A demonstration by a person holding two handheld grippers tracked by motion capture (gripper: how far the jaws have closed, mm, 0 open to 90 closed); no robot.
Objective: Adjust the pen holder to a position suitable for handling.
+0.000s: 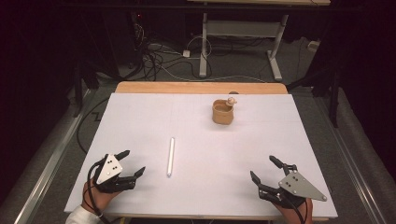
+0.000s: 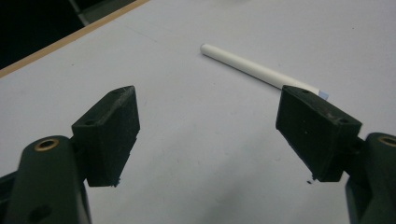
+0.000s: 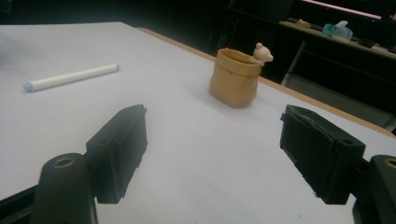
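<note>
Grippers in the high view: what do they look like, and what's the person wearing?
Both the left gripper and right gripper are black, with two jaws and a grey three-cornered plate dotted with small holes on top. A black cable trails from each. A white sleeve shows at the left wrist.

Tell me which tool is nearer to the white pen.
Left. The left tool sits open just beside the white pen, at its near end. The right tool, also open, rests farther off toward the table's opposite near corner.
</note>
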